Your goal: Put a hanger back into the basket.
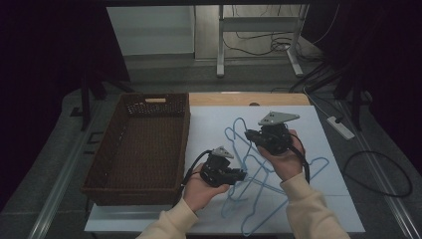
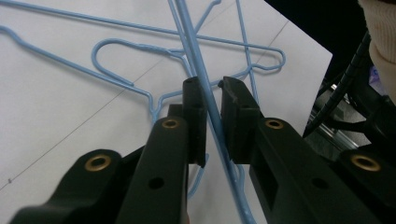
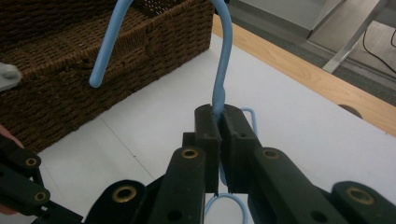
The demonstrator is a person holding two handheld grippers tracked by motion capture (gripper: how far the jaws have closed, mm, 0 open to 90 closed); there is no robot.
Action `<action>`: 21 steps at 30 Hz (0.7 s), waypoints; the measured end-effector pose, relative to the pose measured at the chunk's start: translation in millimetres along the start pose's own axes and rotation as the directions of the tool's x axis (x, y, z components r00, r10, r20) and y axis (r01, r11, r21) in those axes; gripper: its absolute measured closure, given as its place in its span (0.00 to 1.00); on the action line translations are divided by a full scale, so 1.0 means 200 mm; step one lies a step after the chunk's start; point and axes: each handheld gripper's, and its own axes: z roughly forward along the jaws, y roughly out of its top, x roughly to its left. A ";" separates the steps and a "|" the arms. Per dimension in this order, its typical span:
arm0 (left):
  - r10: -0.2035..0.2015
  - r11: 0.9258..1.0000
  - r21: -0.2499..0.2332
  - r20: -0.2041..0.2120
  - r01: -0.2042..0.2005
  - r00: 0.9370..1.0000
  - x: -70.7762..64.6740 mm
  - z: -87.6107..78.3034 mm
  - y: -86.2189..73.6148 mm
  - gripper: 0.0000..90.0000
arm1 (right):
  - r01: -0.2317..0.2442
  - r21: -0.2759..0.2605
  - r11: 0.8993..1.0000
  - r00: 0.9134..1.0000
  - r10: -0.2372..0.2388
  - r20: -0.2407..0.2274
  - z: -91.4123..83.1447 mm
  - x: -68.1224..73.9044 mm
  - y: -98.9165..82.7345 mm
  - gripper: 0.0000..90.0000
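Right gripper point(image 3: 219, 122): jaws clamped on the neck of a blue wire hanger point(image 3: 223, 56), hook rising to 12 o'clock. Left gripper point(image 2: 212, 100): jaws nearly together around a blue hanger wire point(image 2: 196, 56), slight gap visible. More hangers point(image 1: 259, 174) lie tangled on the white table point(image 1: 209, 124); wicker basket point(image 1: 139, 144) at 9 o'clock.

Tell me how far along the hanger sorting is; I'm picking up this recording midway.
Done: nothing, the wicker basket holds no hangers. In hand: the right tool is shut on one blue hanger's neck, just below its hook; the left tool straddles a hanger wire, a gap beside it. Left: the tangled blue hangers on the white sheet.
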 end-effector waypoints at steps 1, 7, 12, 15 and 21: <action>-0.009 1.000 -0.007 -0.003 0.009 1.000 0.00 -0.01 0.00 0.91 | 0.001 -0.010 1.000 1.000 -0.001 -0.001 -0.01 0.00 0.00 0.96; -0.050 0.995 -0.082 0.013 0.051 0.999 0.03 -0.07 0.00 0.96 | -0.007 -0.091 0.996 1.000 0.006 -0.013 -0.09 0.00 0.02 0.95; -0.047 0.989 -0.138 0.009 0.048 0.999 0.01 -0.12 0.00 0.96 | -0.002 -0.146 0.989 1.000 0.000 -0.011 -0.16 0.00 0.02 0.93; -0.053 0.987 -0.155 0.007 0.053 0.999 0.02 -0.15 0.01 0.97 | -0.011 -0.160 0.987 1.000 0.008 -0.020 -0.19 -0.01 0.00 0.86; -0.059 0.983 -0.175 0.012 0.060 0.998 0.05 -0.21 0.01 0.97 | -0.011 -0.222 0.975 0.999 0.003 -0.038 -0.24 0.00 -0.05 0.64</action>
